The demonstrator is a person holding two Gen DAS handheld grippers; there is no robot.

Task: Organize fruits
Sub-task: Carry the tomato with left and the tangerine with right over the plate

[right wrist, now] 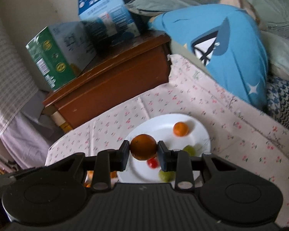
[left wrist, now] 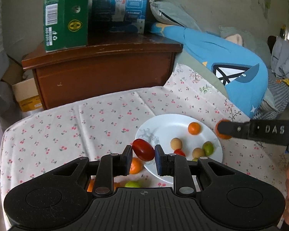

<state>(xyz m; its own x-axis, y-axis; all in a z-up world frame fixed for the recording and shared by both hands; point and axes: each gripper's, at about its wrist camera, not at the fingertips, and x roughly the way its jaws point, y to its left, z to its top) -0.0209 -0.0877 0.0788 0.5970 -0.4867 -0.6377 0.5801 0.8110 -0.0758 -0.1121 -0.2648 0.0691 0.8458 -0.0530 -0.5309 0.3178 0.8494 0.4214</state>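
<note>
A cherry-print cloth (left wrist: 98, 115) covers the surface in front of a brown wooden cabinet (left wrist: 104, 65), with a white plate (left wrist: 163, 127) of small fruits on it. Above the plate's near edge, the left gripper (left wrist: 143, 153) is clenched on a red tomato (left wrist: 143, 149). The right gripper (right wrist: 143, 150) grasps an orange (right wrist: 143, 149) over the plate.

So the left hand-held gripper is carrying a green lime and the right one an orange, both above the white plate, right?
Not quite. The left hand-held gripper is shut on a red tomato, not a green lime, as the left wrist view shows. The rest holds: the right hand-held gripper grips an orange above the white plate.
</note>
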